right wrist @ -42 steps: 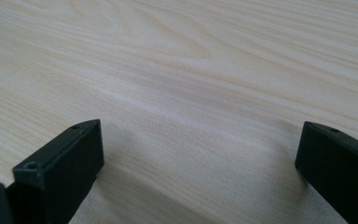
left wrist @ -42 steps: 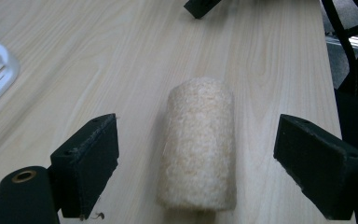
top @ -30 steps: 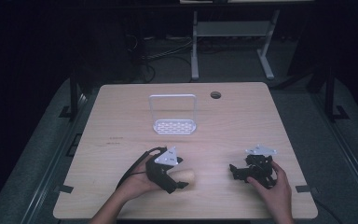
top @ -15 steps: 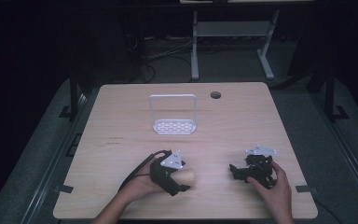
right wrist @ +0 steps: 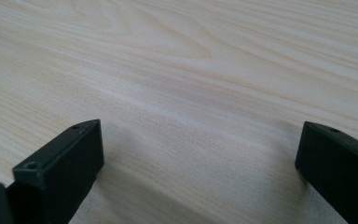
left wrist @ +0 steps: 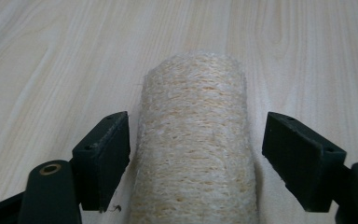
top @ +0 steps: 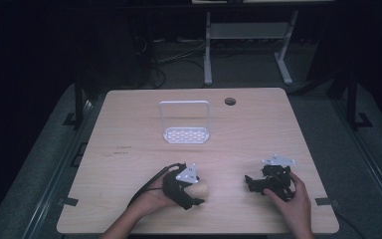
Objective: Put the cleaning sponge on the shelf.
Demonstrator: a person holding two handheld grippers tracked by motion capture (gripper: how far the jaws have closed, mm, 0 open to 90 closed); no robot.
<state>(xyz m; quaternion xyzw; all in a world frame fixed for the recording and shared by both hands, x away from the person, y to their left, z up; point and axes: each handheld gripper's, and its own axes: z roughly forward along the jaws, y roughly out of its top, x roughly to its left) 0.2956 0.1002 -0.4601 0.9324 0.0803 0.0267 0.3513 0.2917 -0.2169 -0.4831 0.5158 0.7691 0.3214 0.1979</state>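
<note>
- Left claw closing around loofah roll at near-left of bench; one pad touching, other apart, no grip yet.
- Right claw wide, empty.
- Risk: uneven contact could roll or squash the soft loofah.
- No readable labels.

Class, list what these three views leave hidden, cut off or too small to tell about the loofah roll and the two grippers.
- Loofah roll: its near end is cut off by the bottom edge of the left gripper view; in the high view the left gripper covers most of it.
- Left gripper's jaws: they have just been closing around the roll; whether the pads press it is unclear.
- Right gripper: too small in the high view to judge its jaws.
</note>
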